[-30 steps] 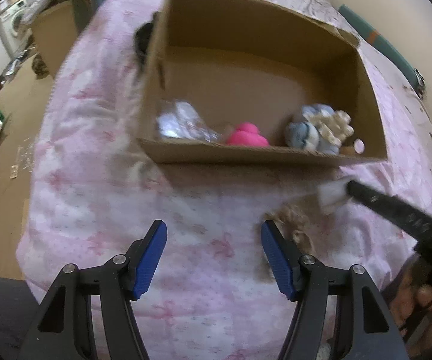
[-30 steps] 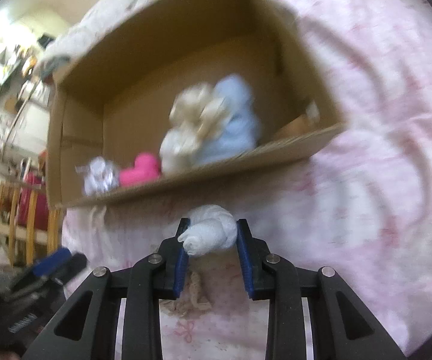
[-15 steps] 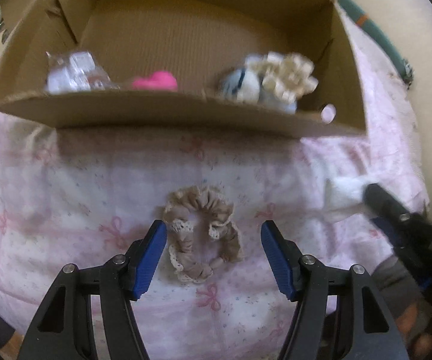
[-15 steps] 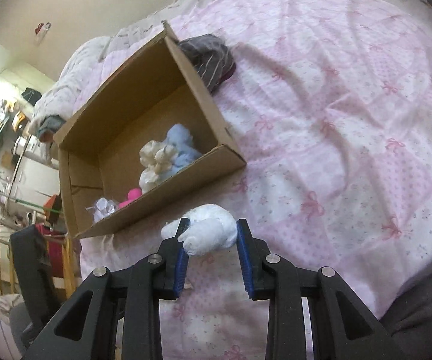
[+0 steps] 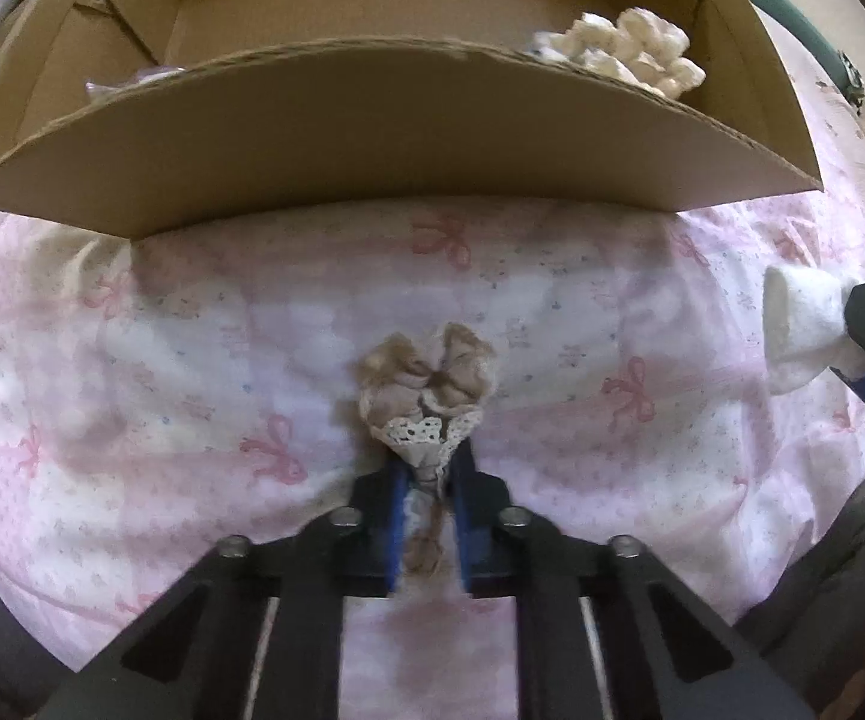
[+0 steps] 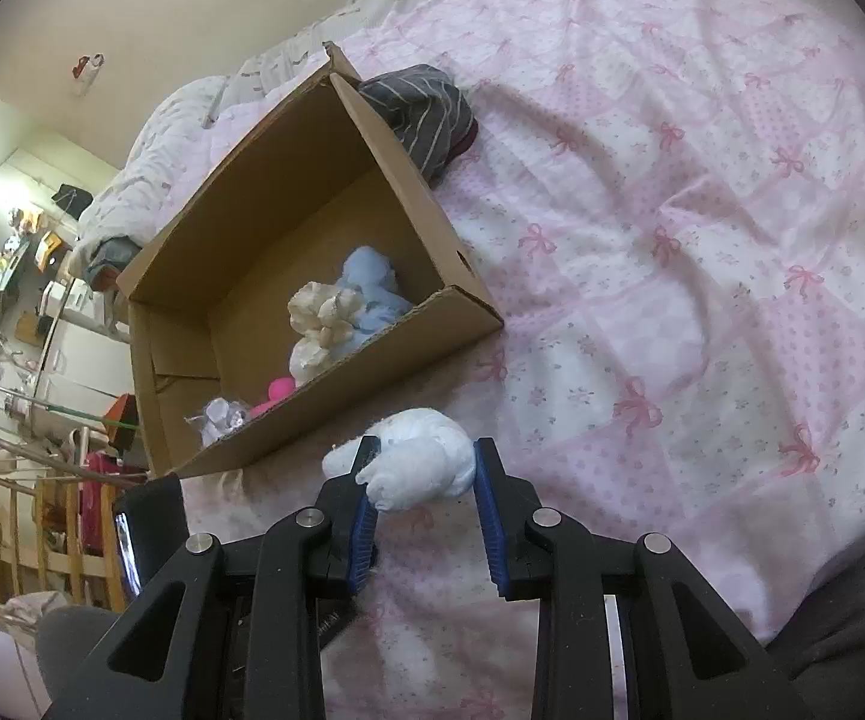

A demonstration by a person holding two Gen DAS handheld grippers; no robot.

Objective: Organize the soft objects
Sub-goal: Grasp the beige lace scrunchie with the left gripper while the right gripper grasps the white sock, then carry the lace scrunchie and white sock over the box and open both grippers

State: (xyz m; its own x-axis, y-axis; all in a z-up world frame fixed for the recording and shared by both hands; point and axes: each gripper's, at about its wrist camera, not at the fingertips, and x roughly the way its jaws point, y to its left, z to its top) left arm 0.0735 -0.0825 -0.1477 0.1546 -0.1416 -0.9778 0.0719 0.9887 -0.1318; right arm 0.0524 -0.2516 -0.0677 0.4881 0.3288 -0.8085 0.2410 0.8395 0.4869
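Note:
My left gripper (image 5: 429, 477) is shut on a beige lace scrunchie (image 5: 426, 387) lying on the pink bedspread, just in front of the cardboard box (image 5: 372, 120). My right gripper (image 6: 426, 474) is shut on a white rolled sock (image 6: 426, 465), held above the bed near the box's front corner; the sock also shows at the right edge of the left wrist view (image 5: 798, 324). The box (image 6: 468, 282) holds a cream and blue soft toy (image 6: 342, 306), a pink item (image 6: 279, 390) and a silvery bundle (image 6: 219, 417).
A dark striped garment (image 6: 426, 114) lies behind the box's far corner. The pink bow-print bedspread (image 6: 702, 240) stretches to the right. Furniture and a wooden rail (image 6: 12, 480) stand beside the bed at the left.
My left gripper moved down and forward and closed on the scrunchie. My right gripper kept hold of the sock and shifted only slightly.

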